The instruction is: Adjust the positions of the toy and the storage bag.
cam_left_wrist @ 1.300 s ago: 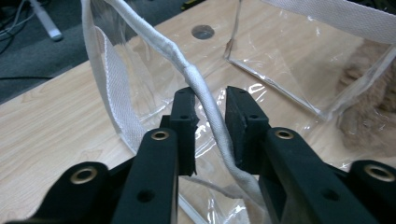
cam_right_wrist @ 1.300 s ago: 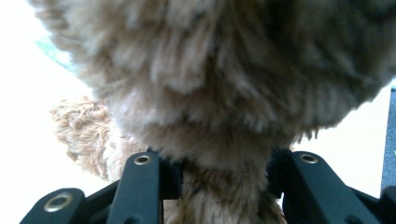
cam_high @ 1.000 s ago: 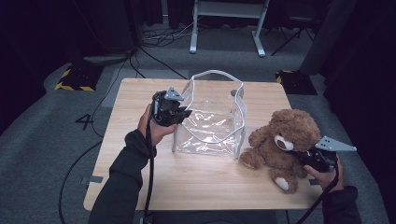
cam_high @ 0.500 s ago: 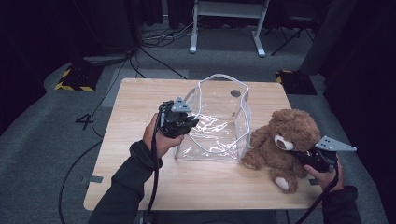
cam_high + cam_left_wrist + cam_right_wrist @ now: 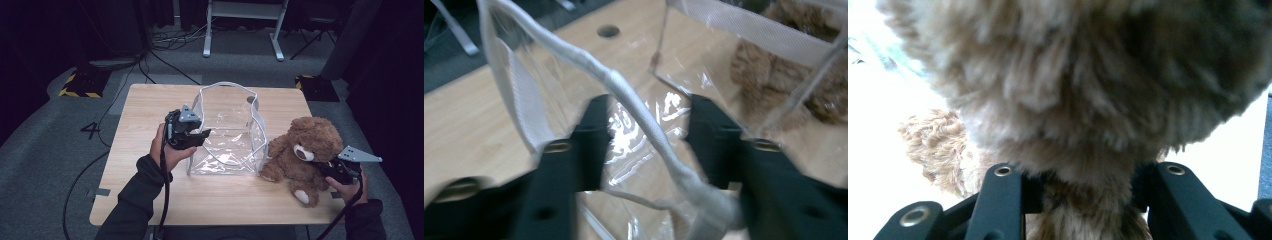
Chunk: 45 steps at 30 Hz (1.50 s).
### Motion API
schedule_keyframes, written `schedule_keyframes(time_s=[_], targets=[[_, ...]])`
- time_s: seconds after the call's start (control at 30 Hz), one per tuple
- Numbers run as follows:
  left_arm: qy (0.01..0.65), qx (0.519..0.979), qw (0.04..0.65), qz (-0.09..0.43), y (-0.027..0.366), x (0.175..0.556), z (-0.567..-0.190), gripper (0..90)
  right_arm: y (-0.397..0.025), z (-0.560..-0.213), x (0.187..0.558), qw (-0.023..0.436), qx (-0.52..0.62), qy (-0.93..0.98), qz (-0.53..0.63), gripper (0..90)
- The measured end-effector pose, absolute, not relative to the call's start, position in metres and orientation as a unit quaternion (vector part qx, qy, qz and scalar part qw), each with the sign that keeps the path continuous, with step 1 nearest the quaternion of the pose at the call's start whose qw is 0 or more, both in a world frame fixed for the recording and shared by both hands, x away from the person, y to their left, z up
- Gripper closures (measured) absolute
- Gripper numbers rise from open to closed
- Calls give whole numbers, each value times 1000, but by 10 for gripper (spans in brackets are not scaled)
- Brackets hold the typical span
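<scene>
Evidently the work in hand is getting the teddy bear into the clear plastic bag, and each hand has its own share of it; the left gripper sits at the bag's near left wall, at the rim, while the right gripper is pressed in against the bear's side. Seen along the left gripper's own jaws, they stand apart, with the bag's white corded rim running up between them; whether they pinch the film lower down I cannot tell, since the cord and plastic blur together there. That hold, I judge, is meant to keep the mouth of the bag spread and the soft walls upright, for the bag has no stiffness of its own and its far rim already sags in a wave.

The bear sits upright on the wooden tabletop, just beside the bag's right wall and seemingly touching it, facing the person; it is outside the bag. In the right gripper view the fur bulges between the two black jaws, which look clamped on a narrow part of the plush near its base; gripping there gives a firm handle on something that would otherwise squash and slip. Lifting it over the rim seems the next call; the risk is the bear's bulk folding the limp wall inward.
</scene>
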<state>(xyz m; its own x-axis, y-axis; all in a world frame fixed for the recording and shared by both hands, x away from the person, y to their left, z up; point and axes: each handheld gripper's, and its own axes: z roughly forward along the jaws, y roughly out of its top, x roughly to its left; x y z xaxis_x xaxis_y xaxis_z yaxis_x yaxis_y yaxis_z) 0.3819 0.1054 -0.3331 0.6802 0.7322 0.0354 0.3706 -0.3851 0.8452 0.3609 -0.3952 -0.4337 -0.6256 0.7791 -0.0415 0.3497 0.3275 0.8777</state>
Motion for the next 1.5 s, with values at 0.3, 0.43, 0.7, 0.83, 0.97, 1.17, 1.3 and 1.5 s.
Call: schedule_keyframes(time_s=[0.3,0.43,0.7,0.83,0.97,1.17,1.3,1.5], targets=[[315,779,475,263,135,341,-329,204,-396,-434,361,236,362,779,455,642],[313,791,450,270,149,330,-362,183,-396,-434,361,233,361,778,459,641],[316,822,408,240,157,337,-413,163,-395,-434,361,233,363,778,456,638],[319,842,372,227,161,339,-443,161,-396,-434,361,232,366,778,455,637],[324,852,353,209,168,342,-465,165,-397,-435,360,232,363,778,457,632],[344,860,325,189,176,347,-490,175,-398,-437,359,232,359,778,461,639],[348,867,311,173,179,348,-503,172,-399,-438,360,229,361,775,466,649],[368,853,345,136,185,351,-510,160,-398,-438,359,231,360,773,468,666]])
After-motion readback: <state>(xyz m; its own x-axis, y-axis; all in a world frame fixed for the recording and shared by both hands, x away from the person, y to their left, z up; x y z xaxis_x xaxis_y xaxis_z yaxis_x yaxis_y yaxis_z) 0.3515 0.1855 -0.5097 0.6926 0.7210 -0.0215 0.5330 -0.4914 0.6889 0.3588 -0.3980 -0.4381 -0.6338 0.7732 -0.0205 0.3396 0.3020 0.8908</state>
